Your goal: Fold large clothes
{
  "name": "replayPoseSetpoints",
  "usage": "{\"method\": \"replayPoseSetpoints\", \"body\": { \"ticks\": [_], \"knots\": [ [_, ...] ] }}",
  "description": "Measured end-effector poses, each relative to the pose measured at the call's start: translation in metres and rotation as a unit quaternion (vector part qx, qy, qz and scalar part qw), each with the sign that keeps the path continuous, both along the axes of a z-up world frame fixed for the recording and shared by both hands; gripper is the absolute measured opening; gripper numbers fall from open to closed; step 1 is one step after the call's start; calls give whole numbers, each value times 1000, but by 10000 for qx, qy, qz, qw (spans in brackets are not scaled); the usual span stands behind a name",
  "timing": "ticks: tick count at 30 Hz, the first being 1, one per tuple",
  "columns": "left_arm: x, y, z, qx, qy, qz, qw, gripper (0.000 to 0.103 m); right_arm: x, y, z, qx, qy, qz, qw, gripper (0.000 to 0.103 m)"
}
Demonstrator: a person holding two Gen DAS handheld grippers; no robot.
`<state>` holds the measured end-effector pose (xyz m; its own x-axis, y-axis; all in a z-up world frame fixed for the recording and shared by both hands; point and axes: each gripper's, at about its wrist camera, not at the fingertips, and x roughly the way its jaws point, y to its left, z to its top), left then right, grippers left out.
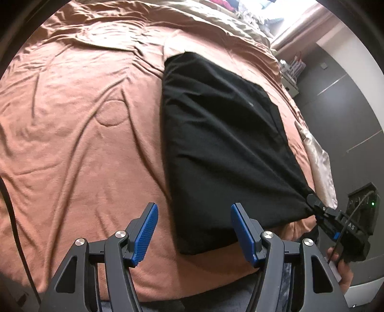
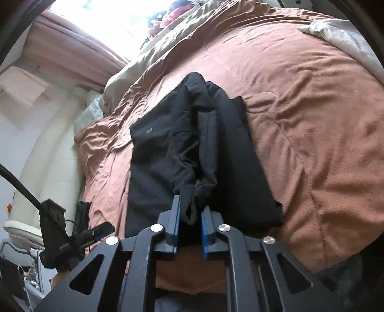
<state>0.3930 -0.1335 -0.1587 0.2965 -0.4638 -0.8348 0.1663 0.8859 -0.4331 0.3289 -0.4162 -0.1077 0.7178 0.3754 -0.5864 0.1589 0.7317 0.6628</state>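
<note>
A large black garment [image 1: 216, 144] lies folded lengthwise on the rust-brown bedspread [image 1: 72, 120]. My left gripper [image 1: 194, 216] is open and empty, hovering just above the garment's near left corner. My right gripper [image 2: 189, 211] is shut on the garment's near edge [image 2: 189, 206], which bunches up between the blue pads. In the left wrist view the right gripper [image 1: 314, 201] pinches the garment's near right corner and pulls it taut. The garment [image 2: 192, 148] shows thick folds down its middle in the right wrist view.
A beige blanket [image 2: 348, 36] lies at the far side of the bed, with pillows and loose clothes near the window [image 1: 252, 9]. A grey wall and floor [image 1: 348, 108] run along the bed's right edge. The bed's near edge is just below the grippers.
</note>
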Motion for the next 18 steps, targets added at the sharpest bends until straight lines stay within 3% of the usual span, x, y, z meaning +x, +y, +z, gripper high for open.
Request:
{"method": "replayPoseSetpoints", "body": {
  "ticks": [11,18],
  "knots": [
    [6,-28,-19,129,34,-305,9994,64,-29,-26,-35,249,141,-291,9992,5],
    [11,-42,-30,257,-43,-489,9985,45,-45,-27,-51,366,253,-485,9978,4]
  ]
}}
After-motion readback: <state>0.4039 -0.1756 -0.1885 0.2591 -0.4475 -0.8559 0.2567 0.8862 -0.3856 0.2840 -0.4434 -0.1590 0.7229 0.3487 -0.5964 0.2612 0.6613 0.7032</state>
